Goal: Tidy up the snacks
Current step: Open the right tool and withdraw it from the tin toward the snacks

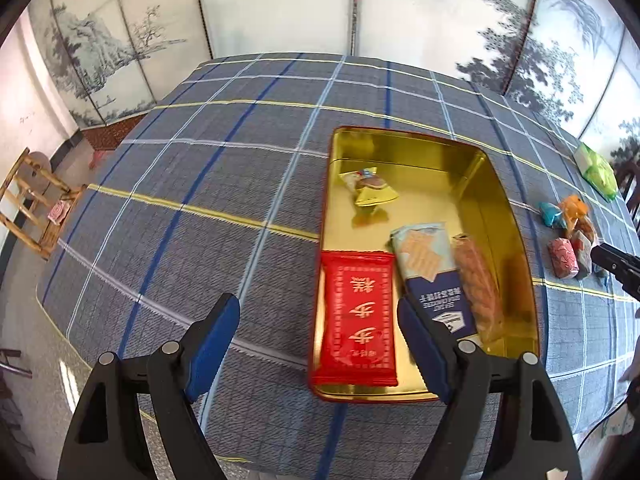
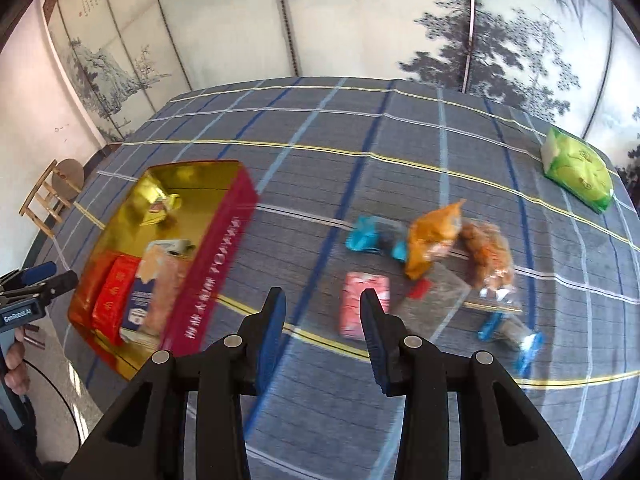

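A gold tin (image 1: 496,184) with a red outer wall (image 2: 224,232) lies on the plaid cloth. It holds a red packet (image 1: 356,316), a blue-and-white packet (image 1: 428,264), a long orange-brown packet (image 1: 476,284) and a small yellow candy (image 1: 370,190). My left gripper (image 1: 318,312) hangs wide open above the tin's near left corner and touches nothing. My right gripper (image 2: 322,298) is open a little and empty, above the cloth right of the tin. Just beyond its right finger lies a pink packet (image 2: 360,312). Farther off are a teal candy (image 2: 364,238), an orange bag (image 2: 432,240) and a clear bag of fried snacks (image 2: 490,256).
A green packet (image 2: 576,172) lies at the table's far right, and a blue-ended candy (image 2: 512,336) near the right front. A painted folding screen (image 1: 280,4) stands behind the table. A wooden stool (image 1: 32,200) is on the floor at the left. A hand (image 2: 16,368) holds the left tool.
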`<state>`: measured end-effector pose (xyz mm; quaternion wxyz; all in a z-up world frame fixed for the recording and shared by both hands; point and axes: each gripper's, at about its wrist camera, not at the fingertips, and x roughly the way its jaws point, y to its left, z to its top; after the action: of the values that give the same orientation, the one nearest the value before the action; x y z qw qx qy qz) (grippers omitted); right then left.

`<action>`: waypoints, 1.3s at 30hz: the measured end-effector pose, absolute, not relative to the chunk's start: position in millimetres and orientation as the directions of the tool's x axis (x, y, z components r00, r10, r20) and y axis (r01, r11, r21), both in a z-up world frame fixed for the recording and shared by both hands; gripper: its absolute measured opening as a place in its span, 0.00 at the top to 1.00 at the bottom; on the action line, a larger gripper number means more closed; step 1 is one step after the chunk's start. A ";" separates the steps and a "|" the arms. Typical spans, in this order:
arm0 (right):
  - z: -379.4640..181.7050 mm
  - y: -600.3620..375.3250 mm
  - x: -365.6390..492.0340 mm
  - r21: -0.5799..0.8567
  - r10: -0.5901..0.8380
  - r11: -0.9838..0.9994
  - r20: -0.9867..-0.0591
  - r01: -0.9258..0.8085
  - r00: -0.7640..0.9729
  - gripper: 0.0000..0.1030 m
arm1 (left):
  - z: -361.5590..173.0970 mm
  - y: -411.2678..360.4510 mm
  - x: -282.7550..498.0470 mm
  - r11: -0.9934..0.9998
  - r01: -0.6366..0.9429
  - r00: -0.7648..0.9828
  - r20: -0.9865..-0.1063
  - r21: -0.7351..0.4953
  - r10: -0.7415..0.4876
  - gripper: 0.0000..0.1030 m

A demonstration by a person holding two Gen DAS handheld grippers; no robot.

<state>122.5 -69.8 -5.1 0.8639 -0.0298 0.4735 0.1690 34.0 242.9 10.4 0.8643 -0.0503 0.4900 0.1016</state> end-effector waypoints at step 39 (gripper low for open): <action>-62.8 -166.7 114.3 -0.049 0.105 0.969 -0.807 -0.244 0.581 0.73 | 9.8 41.6 91.2 0.986 0.164 0.522 -0.851 0.038 -0.054 0.24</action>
<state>114.3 -166.7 -62.8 0.8856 -0.0773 0.4472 0.0985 91.2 41.6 9.8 0.8706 0.0569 0.4848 -0.0625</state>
